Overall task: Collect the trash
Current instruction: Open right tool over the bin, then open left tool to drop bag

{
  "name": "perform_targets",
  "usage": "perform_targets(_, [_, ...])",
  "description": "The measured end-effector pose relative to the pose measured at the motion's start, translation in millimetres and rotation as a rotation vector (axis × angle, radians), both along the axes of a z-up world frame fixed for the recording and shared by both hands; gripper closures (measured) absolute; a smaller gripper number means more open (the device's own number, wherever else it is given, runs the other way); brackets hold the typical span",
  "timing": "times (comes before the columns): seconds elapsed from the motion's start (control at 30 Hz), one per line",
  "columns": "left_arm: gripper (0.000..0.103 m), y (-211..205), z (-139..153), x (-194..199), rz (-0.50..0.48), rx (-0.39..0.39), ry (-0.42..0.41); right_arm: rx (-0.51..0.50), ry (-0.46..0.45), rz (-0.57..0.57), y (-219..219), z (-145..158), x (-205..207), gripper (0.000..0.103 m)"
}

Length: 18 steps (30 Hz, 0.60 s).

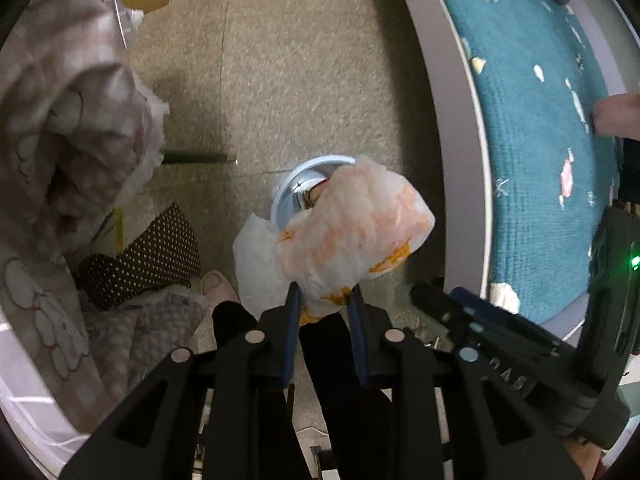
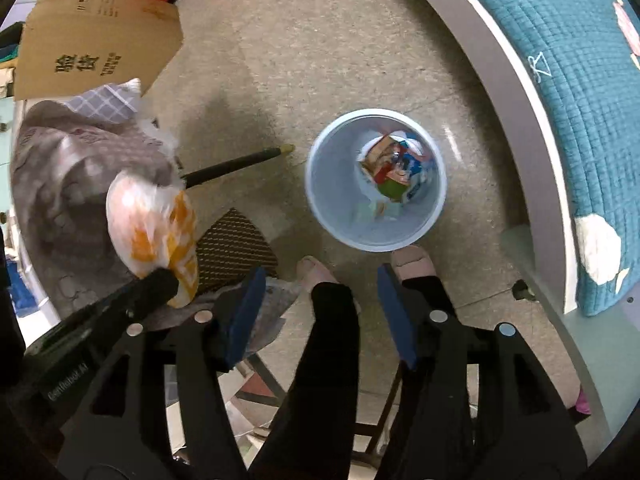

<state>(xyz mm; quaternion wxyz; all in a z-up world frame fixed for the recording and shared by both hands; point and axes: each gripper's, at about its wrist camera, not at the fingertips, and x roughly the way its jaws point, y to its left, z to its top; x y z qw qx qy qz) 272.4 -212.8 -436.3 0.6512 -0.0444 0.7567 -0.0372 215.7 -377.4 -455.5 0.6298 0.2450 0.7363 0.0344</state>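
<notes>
A crumpled white-and-orange plastic bag (image 1: 352,232) hangs between the blue pads of my left gripper (image 1: 325,292), which is shut on its lower end. In the left wrist view the bag covers most of a pale blue bin (image 1: 296,176) on the floor below. The right wrist view looks straight down into that bin (image 2: 344,216), where colourful wrappers (image 2: 396,168) lie at the bottom. My right gripper (image 2: 320,276) is open above the bin's near side with nothing between its pads. The bag (image 2: 152,216) and the left gripper's tip (image 2: 156,284) show at the left of that view.
A bed with a teal quilt (image 2: 580,100) and grey frame (image 2: 512,80) curves along the right. A pile of checked bedding (image 1: 60,120), a dotted dark cushion (image 1: 152,256), a cardboard box (image 2: 96,40) and a black rod (image 2: 236,164) lie left. The person's slippered feet (image 2: 316,272) stand by the bin.
</notes>
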Motion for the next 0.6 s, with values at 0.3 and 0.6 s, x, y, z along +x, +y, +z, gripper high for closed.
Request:
perform_targets(0.3, [0.08, -9, -48, -14, -0.019, -0.003, 0.102, -0.023, 0.002, -0.014, -8, -11, -19, 0.043])
perform_targets(0.6, [0.08, -31, -117, -29, -0.044, -0.044, 0.206, -0.08, 0.037, -0.078, -29, -48, -47, 0.038])
